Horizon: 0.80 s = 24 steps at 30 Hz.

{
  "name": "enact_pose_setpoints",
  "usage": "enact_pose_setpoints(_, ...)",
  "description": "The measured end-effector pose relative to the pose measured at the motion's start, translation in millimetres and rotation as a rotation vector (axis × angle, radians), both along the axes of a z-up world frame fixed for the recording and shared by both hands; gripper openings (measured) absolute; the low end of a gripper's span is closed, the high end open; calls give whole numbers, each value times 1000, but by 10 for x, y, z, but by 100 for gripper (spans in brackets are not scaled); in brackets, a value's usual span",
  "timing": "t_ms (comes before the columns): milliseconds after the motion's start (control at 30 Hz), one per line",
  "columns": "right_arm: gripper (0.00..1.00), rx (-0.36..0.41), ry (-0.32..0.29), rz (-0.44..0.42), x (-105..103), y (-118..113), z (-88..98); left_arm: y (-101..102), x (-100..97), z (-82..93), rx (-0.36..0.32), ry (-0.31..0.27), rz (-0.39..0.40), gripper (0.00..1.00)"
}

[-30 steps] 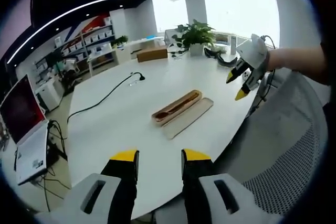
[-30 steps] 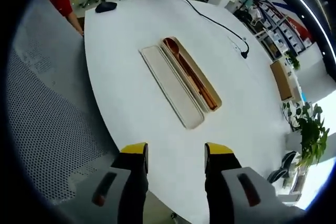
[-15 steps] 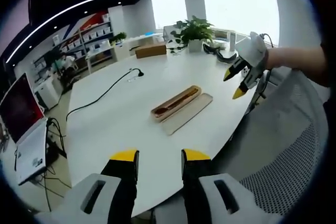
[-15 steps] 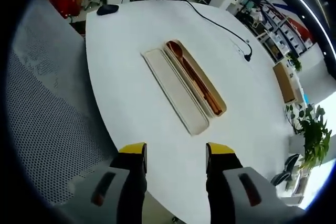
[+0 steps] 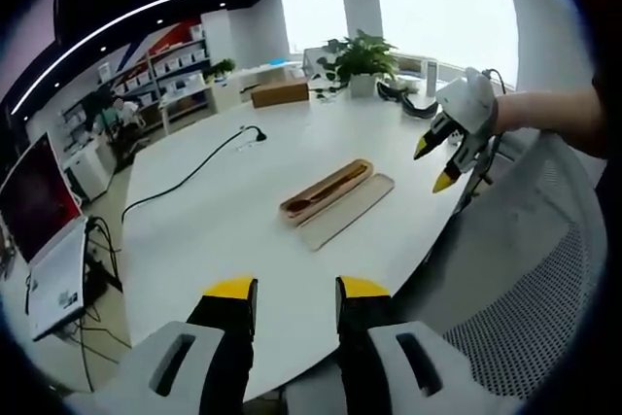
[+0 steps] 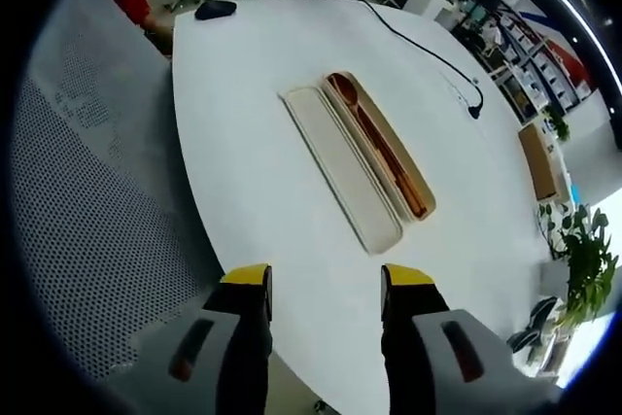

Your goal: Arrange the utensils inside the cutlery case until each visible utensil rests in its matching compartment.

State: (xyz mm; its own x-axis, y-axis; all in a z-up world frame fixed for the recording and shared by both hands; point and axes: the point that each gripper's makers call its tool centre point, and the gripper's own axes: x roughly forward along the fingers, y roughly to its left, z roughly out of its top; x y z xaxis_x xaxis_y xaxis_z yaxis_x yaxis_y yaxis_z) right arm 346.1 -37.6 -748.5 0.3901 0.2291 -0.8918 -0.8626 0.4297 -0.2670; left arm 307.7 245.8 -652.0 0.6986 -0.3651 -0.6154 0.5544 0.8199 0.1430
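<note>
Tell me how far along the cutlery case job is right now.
Looks nearly done: the wooden spoon lies lengthwise in the cutlery case, with the lid open beside it on the white table. The left gripper and right gripper are open, holding nothing. I cannot tell what remains.

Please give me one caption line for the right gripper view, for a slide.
Open right gripper above white table holding an open cutlery case with wooden spoon.
</note>
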Motion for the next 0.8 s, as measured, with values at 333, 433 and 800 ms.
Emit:
enact_pose_setpoints(333,43,21,1,23,6,87,10,44,30,16,2,-11,21,32)
enact_pose_setpoints(433,43,15,14,53,-49,112,-11,39,25,3,-3,2,21,32)
enact_pose_setpoints(800,42,84,19,56,-27,206,60,-107,-33,-38,3,50,-75,41)
